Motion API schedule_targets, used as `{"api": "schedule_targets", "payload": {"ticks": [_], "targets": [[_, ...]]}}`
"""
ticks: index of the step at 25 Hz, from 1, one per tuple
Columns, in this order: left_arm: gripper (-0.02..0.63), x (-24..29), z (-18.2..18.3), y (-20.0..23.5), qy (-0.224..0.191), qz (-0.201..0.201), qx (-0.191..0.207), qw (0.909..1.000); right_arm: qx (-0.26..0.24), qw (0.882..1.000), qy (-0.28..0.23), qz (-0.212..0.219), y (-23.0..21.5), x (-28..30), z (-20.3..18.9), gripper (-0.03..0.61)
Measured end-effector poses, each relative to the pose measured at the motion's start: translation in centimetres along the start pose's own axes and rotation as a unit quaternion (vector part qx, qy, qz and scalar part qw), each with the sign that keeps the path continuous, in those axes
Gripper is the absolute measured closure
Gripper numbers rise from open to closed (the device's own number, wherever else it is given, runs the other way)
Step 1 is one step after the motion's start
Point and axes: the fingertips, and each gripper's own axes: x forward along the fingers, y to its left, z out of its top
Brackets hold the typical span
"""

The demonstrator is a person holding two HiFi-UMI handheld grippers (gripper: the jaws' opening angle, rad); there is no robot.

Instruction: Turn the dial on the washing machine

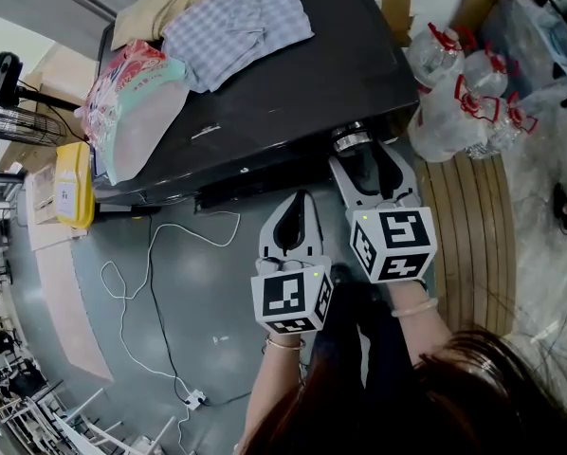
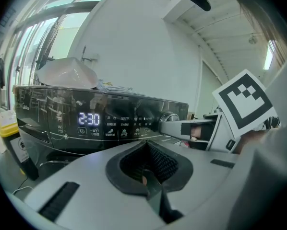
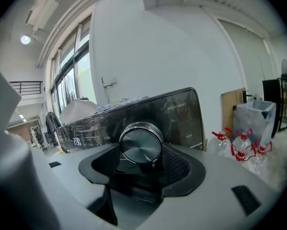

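Far left, a yellow box (image 1: 73,186) sits at the corner of the washing machine (image 1: 293,93), whose black lid carries a plastic bag (image 1: 132,98) and a checked cloth (image 1: 238,25). Both lie well back from the front edge and do not obstruct the control panel. The panel display (image 2: 89,119) is lit and reads 2:30, so I judge the machine to be powered. The left gripper (image 1: 299,199) hangs in front of the panel, apart from it, with its jaws pressed together on nothing. I take it to be parked there to keep out of the working hand's way. To its right, the right gripper (image 1: 364,157) is pushed up against the front of the machine. Its jaws are set one on each side of the dial (image 3: 141,144), and the pads appear to bear on the dial's flanks. The dial stands out from the right end of the panel, facing the gripper squarely, which suits a twist about its axis. I judge the grip made and the turn yet to be confirmed. A cluster of water bottles (image 1: 459,88) stands on the floor to the far right, clear of the work.
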Motion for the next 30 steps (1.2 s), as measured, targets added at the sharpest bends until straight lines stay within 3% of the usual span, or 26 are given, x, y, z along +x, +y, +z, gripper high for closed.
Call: {"api": "schedule_targets", "payload": {"ticks": [3, 6, 9, 13, 17, 23, 27, 30], "targets": [[0.598, 0.04, -0.02, -0.02, 0.0, 0.0, 0.0, 1.0, -0.012, 1.0, -0.001, 0.0, 0.02, 0.08, 0.06, 0.282], [0.598, 0.03, -0.05, -0.17, 0.0, -0.001, 0.001, 1.0, -0.094, 0.995, 0.004, -0.012, 0.11, 0.0, 0.42, 0.276], [0.598, -0.01, -0.07, -0.24, 0.001, -0.002, 0.001, 1.0, -0.184, 0.983, 0.01, -0.023, 0.52, -0.07, 0.86, 0.265], [0.598, 0.02, 0.01, -0.3, 0.0, -0.002, 0.001, 1.0, -0.228, 0.973, 0.012, -0.027, 0.71, -0.04, 0.87, 0.267], [0.598, 0.1, 0.03, -0.36, 0.0, -0.002, 0.001, 1.0, -0.206, 0.978, 0.011, -0.023, 0.72, 0.01, 0.67, 0.281], [0.598, 0.01, -0.11, -0.04, 0.001, -0.001, 0.001, 1.0, -0.082, 0.997, 0.003, -0.001, 0.31, 0.03, 0.39, 0.282], [0.598, 0.03, 0.04, -0.06, 0.0, -0.001, 0.001, 1.0, -0.017, 1.0, -0.004, 0.011, 0.04, 0.01, 0.41, 0.282], [0.598, 0.02, -0.04, -0.1, 0.001, -0.002, 0.002, 1.0, 0.004, 1.0, -0.007, 0.015, 0.04, 0.05, 0.4, 0.281]]}}
